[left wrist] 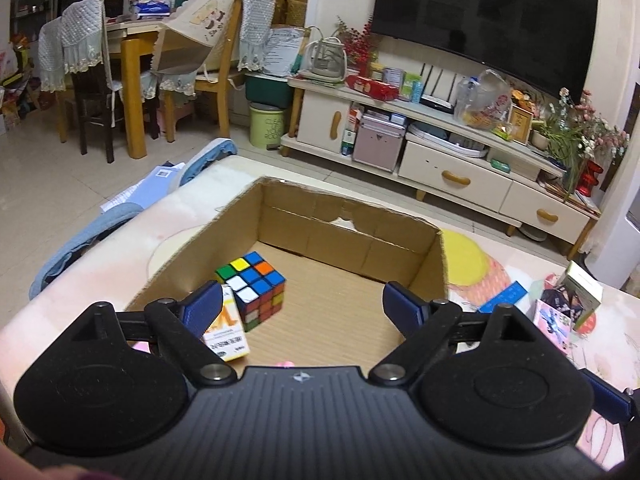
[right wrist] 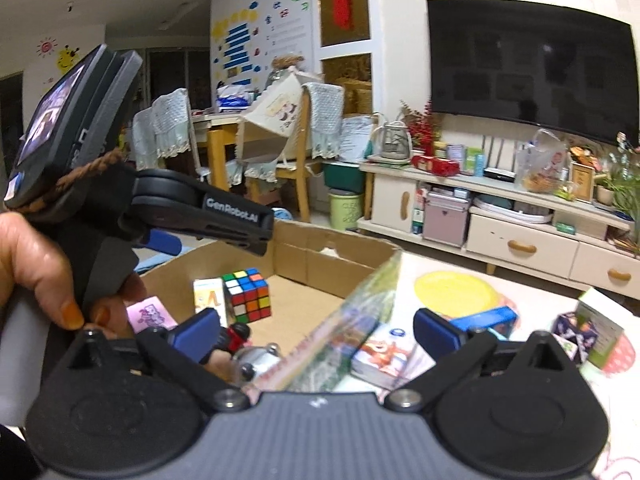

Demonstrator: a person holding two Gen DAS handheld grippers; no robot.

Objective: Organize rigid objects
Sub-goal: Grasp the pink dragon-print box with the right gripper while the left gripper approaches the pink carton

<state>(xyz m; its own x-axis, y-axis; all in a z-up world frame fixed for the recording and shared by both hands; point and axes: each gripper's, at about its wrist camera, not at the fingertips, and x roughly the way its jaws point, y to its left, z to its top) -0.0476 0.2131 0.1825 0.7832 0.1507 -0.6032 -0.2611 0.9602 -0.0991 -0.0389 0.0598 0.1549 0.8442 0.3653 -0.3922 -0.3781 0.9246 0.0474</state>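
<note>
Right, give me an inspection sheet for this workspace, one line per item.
Surface: pale patterned cover with cartoon prints.
Job's things: cardboard box holds a Rubik's cube and a small orange-and-white carton, side by side.
Clutter: blue block, picture card deck, green-and-white box and a long plastic packet lie outside the box.
Grippers: left gripper open over the box, nothing between its fingers; right gripper open, packet lying between its fingers, not pinched.
Cables: nothing seen.
Surroundings: TV, TV cabinet, dining chairs.
</note>
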